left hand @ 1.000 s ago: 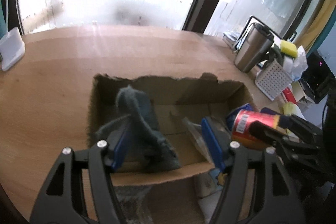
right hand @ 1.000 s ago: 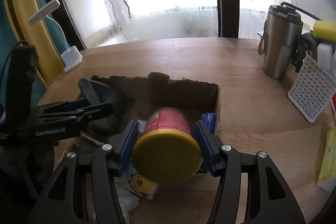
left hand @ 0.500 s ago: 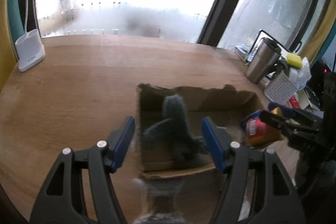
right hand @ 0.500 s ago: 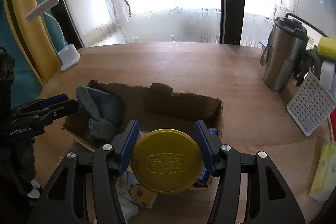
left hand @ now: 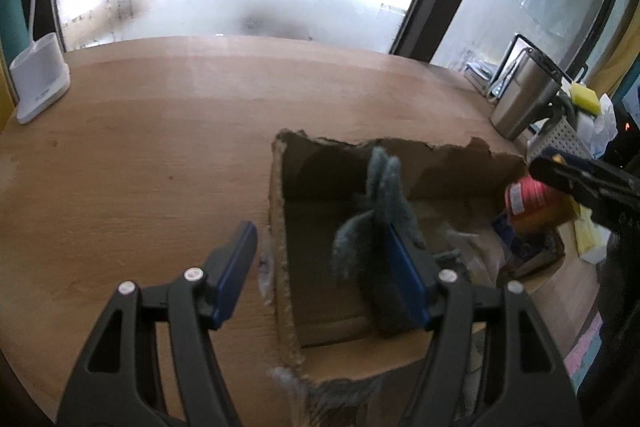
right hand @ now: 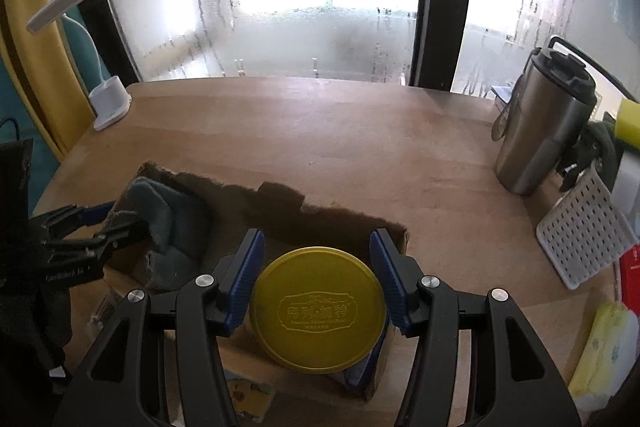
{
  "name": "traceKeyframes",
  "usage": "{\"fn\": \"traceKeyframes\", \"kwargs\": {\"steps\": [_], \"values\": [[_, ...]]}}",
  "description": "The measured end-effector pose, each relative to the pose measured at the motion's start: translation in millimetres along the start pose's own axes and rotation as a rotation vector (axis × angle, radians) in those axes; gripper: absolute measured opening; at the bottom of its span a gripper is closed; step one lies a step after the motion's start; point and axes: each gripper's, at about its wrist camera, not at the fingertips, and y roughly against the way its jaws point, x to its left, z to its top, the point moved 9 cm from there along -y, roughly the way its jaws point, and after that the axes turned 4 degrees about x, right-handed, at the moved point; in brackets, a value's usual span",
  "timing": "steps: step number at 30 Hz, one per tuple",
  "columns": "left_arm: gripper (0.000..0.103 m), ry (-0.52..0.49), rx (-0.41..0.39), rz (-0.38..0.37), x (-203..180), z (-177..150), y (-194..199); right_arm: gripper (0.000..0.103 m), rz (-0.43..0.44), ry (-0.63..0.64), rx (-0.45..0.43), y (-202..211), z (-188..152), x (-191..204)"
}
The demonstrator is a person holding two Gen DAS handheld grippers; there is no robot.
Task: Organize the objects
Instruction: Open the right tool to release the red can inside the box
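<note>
Two sets of fingers at a torn cardboard box (right hand: 352,223) on the wooden tabletop (right hand: 320,131).

My right fingers (right hand: 316,281) clamp a yellow-lidded can (right hand: 318,309) over the box's near end — my left fingers (left hand: 324,267) stand half open, empty, straddling the box wall, one beside the grey cloth (left hand: 380,203) lying inside.

Black hand-held gripper (right hand: 316,267), blue pads (right hand: 250,271)

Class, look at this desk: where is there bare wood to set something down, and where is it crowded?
Free: the wooden tabletop between the torn cardboard box and the window, from the white lamp base across to the steel tumbler. Crowded: the right edge around the white perforated basket, and the near edge beside the box.
</note>
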Motion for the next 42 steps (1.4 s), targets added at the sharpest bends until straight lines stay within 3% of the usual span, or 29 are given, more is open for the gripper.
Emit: {"fn": "traceKeyframes", "kwargs": {"steps": [7, 15, 19, 25, 30, 42], "values": [[0.073, -0.019, 0.034, -0.009, -5.9, -2.6, -15.9, 0.058, -0.017, 0.01, 0.005, -15.0, 10.7, 0.6], [0.073, -0.012, 0.038, -0.007, -9.1, 0.5, -18.0, 0.058, -0.055, 0.016, 0.039, -35.9, -0.9, -4.2], [0.073, -0.012, 0.039, -0.005, -9.4, -0.3, -16.7, 0.072, -0.049, 0.01, -0.001, -25.3, -0.1, -6.5], [0.073, -0.016, 0.046, 0.007, -9.8, -4.6, -14.8, 0.073, -0.084, -0.02, -0.054, -3.5, -1.0, -27.3], [0.073, -0.016, 0.054, 0.024, -12.4, -7.6, -13.1, 0.073, -0.122, -0.062, -0.018, -14.2, -14.8, -49.2], [0.073, 0.001, 0.048, 0.042, -14.2, -8.5, -1.8, 0.074, -0.097, -0.024, -0.02, -19.6, -19.8, -35.3]]}}
